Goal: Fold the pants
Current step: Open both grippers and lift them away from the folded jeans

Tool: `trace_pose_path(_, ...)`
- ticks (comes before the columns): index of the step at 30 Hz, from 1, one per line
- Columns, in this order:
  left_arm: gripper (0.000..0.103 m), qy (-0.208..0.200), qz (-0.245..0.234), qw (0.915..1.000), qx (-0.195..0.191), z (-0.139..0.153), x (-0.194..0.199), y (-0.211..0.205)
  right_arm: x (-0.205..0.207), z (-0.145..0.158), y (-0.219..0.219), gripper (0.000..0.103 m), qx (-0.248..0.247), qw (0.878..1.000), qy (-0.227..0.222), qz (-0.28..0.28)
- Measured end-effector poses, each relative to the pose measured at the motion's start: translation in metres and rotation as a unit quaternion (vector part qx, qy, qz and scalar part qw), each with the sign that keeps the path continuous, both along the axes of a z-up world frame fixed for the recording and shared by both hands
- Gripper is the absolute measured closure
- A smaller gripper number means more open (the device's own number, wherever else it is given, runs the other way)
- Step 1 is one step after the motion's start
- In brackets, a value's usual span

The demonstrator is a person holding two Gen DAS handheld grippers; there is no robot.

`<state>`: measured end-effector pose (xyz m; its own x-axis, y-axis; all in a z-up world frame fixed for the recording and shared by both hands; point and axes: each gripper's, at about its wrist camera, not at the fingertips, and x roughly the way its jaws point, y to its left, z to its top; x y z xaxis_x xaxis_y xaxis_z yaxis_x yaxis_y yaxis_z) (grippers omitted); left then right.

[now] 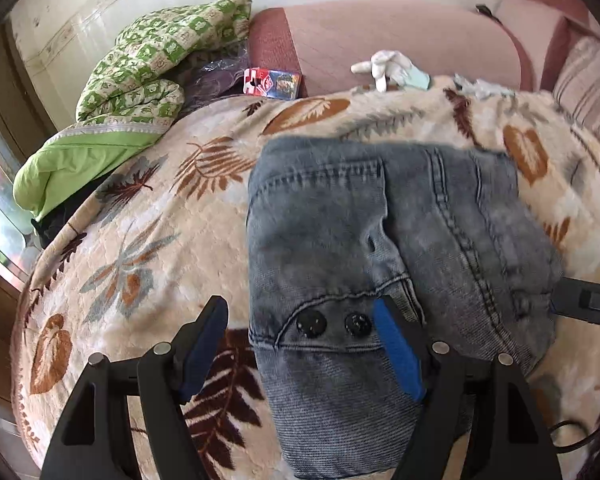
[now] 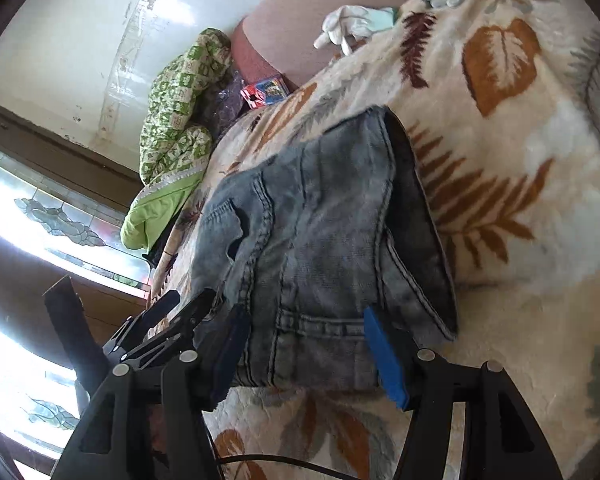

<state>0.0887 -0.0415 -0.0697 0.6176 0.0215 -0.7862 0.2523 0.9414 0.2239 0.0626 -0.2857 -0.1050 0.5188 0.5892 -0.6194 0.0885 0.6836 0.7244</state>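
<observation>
The pants (image 1: 380,240) are a pair of washed grey-blue jeans lying as a compact bundle in the middle of the bed, already doubled over on themselves, with the waistband end nearest both cameras. The denim is stiff and thick, with raised double stitching, a curved pocket seam and two dark round buttons (image 1: 334,323) near the front edge; one side shows a dark inner fold standing slightly proud.

The left gripper (image 1: 300,354) hangs over the near left corner of the bundle, its jaws spread, one blue pad over the denim by the buttons and the other out over the blanket. The right gripper (image 2: 304,356) straddles the waistband edge, jaws likewise spread with denim between them; I cannot tell whether either pad actually touches the cloth, but neither pinches it.

I judge this as the late stage of the fold: either the bundle lies just set down, or a last fold is about to be taken. A further fold would call for both jaws to pinch through several thick layers at once.

The blanket (image 1: 148,240) beneath is plush and cream with brown and grey leaf prints. Beyond lie a green patterned quilt (image 1: 148,64), a white glove (image 1: 384,65) and a small colourful box (image 1: 272,82).
</observation>
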Motion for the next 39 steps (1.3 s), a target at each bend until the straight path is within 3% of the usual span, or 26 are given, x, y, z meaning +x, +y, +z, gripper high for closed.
trace_pose_path(3, 0.019, -0.021, 0.000, 0.9997, 0.013, -0.006, -0.006, 0.000, -0.004, -0.026, 0.000, 0.038, -0.003, 0.999, 0.051, -0.003)
trace_pose_path(5, 0.013, -0.037, -0.004, 0.9989, 0.029, -0.009, -0.007, -0.001, -0.008, -0.029, -0.003, 0.039, 0.013, 0.999, 0.038, -0.017)
trace_pose_path(7, 0.010, -0.033, -0.004, 0.9993, 0.018, -0.011, -0.005, 0.005, -0.014, -0.024, -0.004, 0.039, 0.014, 0.999, 0.037, -0.018)
trace_pose_path(11, 0.007, -0.003, 0.017, 0.9993, -0.032, -0.010, 0.002, 0.020, -0.037, -0.006, -0.009, 0.039, -0.002, 0.999, -0.003, -0.034)
trace_pose_path(15, 0.007, -0.009, 0.007, 0.9998, -0.018, 0.002, -0.011, 0.014, -0.069, 0.023, -0.023, 0.039, -0.039, 0.995, -0.066, -0.060)
trace_pose_path(22, 0.007, -0.086, -0.012, 0.9949, -0.050, 0.047, -0.071, 0.017, -0.131, 0.072, -0.037, 0.038, -0.145, 0.969, -0.162, -0.118)
trace_pose_path(28, 0.004, -0.150, 0.022, 0.9878, -0.033, 0.061, -0.106, 0.030, -0.151, 0.085, -0.032, 0.037, -0.210, 0.948, -0.195, -0.140)
trace_pose_path(32, 0.004, -0.163, 0.056, 0.9845, -0.030, 0.065, -0.110, 0.045, -0.151, 0.086, -0.008, 0.036, -0.261, 0.934, -0.213, -0.116)
trace_pose_path(34, 0.004, -0.165, 0.067, 0.9834, -0.031, 0.066, -0.109, 0.050, -0.149, 0.082, 0.004, 0.036, -0.268, 0.933, -0.216, -0.101)
trace_pose_path(39, 0.004, -0.158, 0.067, 0.9842, -0.044, 0.065, -0.108, 0.055, -0.149, 0.075, 0.031, 0.036, -0.305, 0.923, -0.223, -0.070)
